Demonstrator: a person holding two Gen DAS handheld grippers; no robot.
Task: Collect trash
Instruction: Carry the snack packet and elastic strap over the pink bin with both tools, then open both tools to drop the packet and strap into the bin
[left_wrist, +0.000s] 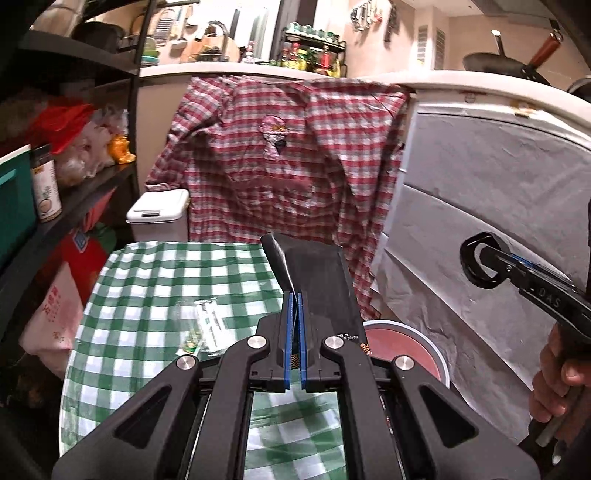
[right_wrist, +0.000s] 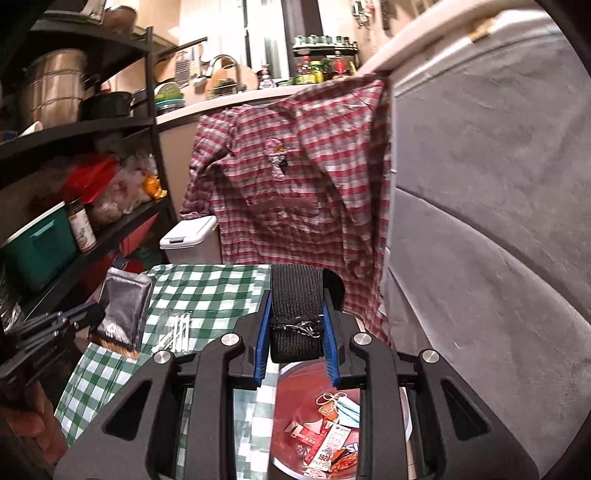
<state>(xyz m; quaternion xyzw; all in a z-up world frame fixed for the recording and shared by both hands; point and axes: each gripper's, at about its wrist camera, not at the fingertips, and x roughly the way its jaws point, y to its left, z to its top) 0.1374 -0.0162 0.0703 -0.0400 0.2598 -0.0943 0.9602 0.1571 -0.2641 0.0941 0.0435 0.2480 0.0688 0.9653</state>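
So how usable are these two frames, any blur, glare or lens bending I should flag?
Left wrist view: warm indoor light, heavy fisheye bending of the counter edge, motion smear on the green checked tablecloth low between the gripper arms, dark corners. Right wrist view: the same curvature, soft detail on the plaid shirt, but the trash in the red bin reads clearly; no strong glare in either.

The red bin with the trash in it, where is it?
The red bin sits low in the right wrist view, right below the right gripper, beside the green checked table.
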